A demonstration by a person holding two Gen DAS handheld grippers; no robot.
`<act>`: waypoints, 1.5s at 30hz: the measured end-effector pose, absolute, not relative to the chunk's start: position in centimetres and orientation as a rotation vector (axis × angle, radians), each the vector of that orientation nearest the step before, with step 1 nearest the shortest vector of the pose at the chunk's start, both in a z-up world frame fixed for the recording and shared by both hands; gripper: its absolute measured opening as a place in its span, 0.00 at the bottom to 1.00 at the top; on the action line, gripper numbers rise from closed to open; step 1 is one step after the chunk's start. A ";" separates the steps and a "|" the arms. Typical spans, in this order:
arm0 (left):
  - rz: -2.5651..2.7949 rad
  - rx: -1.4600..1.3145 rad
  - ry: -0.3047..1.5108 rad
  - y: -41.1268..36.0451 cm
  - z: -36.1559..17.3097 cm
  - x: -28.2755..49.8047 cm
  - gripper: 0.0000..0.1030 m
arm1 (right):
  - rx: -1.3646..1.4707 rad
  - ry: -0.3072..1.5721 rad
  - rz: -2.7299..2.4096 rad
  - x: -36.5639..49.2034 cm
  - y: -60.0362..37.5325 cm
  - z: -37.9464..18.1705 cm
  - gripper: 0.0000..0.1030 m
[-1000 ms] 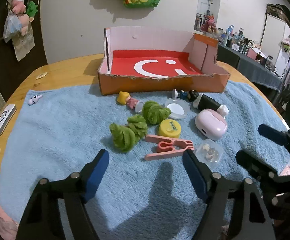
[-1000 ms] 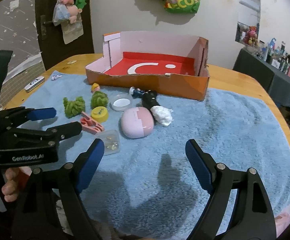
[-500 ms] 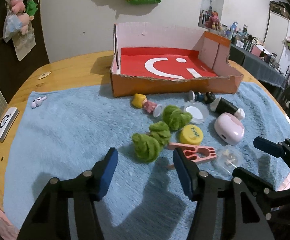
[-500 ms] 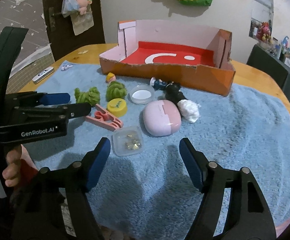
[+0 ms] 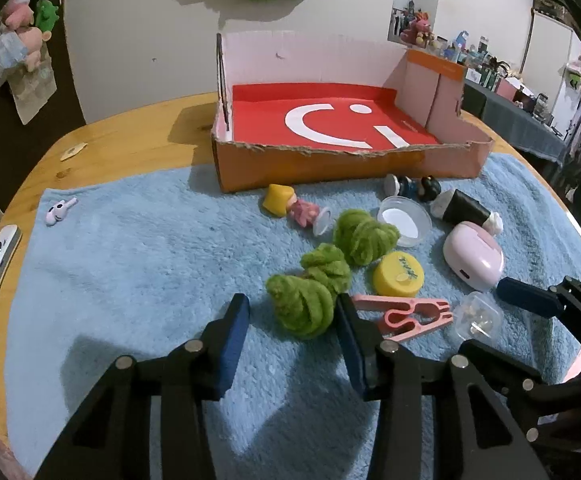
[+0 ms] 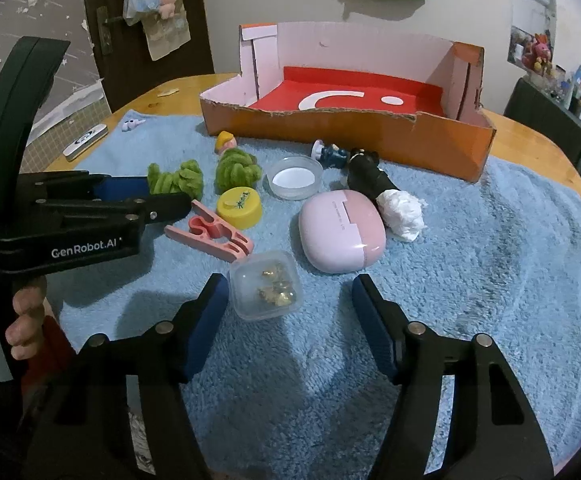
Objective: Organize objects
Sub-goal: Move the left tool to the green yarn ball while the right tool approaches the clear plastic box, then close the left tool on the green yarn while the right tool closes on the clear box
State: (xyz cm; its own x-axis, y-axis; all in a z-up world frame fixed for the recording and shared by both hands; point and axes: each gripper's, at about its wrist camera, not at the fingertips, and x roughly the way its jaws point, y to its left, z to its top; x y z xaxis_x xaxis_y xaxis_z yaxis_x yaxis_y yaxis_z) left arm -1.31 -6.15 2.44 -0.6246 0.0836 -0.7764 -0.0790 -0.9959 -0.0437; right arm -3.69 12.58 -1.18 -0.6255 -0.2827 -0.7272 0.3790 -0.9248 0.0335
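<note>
Now my left tongs (image 5: 290,334) have just been narrowing but not yet pinching around the nearest green chenille knot (image 5: 301,311) on the blue towel (image 5: 130,280), soft and light, so I'd squeeze its plump middle, while my right tongs (image 6: 286,322) close toward the small clear box (image 6: 265,285).

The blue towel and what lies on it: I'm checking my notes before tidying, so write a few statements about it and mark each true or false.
1. The cardboard box has nothing in it. True.
2. The yellow cap lies inside the box. False: it lies on the blue towel, beside the pink clip.
3. The left gripper has its jaws on either side of a green fuzzy bundle. True.
4. The right gripper holds the pink case. False: the small clear box lies between its jaws, not yet pinched.
5. The clear round lid is stacked on the pink case. False: they lie apart.
</note>
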 end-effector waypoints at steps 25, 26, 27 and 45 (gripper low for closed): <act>2.722 -1.298 -0.071 -5.2 3.2 -0.9 0.26 | 1.082 0.091 -2.492 -3.2 13.4 -0.4 0.32; 2.721 -1.296 -0.075 -5.2 3.3 -0.8 0.26 | 1.079 0.088 -2.491 -3.1 13.5 -0.3 0.32; 2.721 -1.293 -0.078 -5.1 3.5 -0.6 0.26 | 1.075 0.084 -2.489 -3.1 13.5 -0.2 0.32; 2.727 -1.227 -0.077 -4.2 5.3 0.1 0.26 | 0.999 0.020 -2.505 -3.9 14.4 2.8 0.32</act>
State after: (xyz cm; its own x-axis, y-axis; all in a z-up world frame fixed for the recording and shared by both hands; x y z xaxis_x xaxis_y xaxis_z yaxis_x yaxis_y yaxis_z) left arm 0.11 -4.17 5.29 -0.6540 0.1573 -0.7400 -0.1155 -0.9874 -0.1079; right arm -3.85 14.44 2.84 -0.6418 -0.3939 -0.6580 0.4043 -0.9029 0.1462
